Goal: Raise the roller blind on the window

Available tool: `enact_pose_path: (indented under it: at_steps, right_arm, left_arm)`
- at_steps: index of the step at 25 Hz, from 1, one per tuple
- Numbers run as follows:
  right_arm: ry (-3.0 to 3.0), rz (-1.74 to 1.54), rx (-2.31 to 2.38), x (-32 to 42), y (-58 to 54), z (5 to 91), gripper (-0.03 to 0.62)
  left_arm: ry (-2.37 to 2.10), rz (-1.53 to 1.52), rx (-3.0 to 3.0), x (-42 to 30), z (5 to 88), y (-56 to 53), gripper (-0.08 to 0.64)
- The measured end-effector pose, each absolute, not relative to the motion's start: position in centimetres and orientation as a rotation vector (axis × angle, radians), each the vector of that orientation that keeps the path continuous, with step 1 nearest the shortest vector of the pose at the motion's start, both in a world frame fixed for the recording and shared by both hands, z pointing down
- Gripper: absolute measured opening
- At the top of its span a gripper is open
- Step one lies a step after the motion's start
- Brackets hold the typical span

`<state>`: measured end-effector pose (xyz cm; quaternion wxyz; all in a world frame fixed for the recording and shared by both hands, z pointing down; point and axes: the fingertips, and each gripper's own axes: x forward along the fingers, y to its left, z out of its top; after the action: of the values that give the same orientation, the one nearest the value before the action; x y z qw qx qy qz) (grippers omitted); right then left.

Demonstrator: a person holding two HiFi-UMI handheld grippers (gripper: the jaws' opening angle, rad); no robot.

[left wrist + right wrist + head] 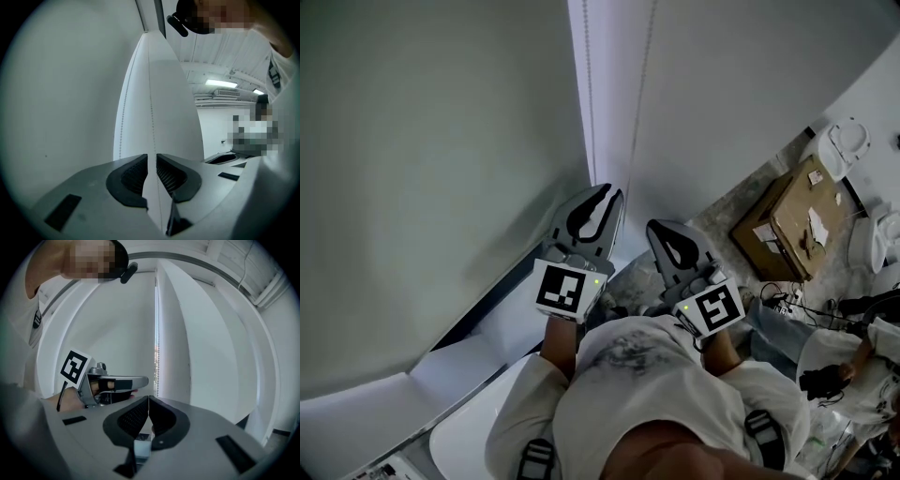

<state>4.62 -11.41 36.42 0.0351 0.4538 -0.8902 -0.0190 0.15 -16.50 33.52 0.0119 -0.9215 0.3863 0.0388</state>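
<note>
- The blind hung ahead and to the left, with the chain down its right edge.
- The left gripper sat at the foot of the chain, one strand between its jaws.
- The right gripper was just right of the left gripper.
- The box lay on the floor, far right.

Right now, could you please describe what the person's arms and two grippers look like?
The left gripper and right gripper are grey, with tapering fingers lined by black ribbed pads. Each carries a white cube bearing a black square marker. The sleeves are white, with dark straps at the shoulders.
</note>
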Motion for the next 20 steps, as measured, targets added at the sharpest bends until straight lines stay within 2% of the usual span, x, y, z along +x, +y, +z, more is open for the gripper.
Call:
enact_pose_path:
  at_steps: [3,20]
  right_arm:
    - [-2.74,-0.047,1.382,5.0,-11.5,36.5,0.061]
    - [-2.803,-0.032,1.216,4.4,-10.9,37.2,0.061]
  left_arm:
    - [1.212,0.12,-2.871,0.5,33.3,-17.2,0.08]
    - [1.212,0.148,-2.854,1.8,33.4,-19.3,0.1]
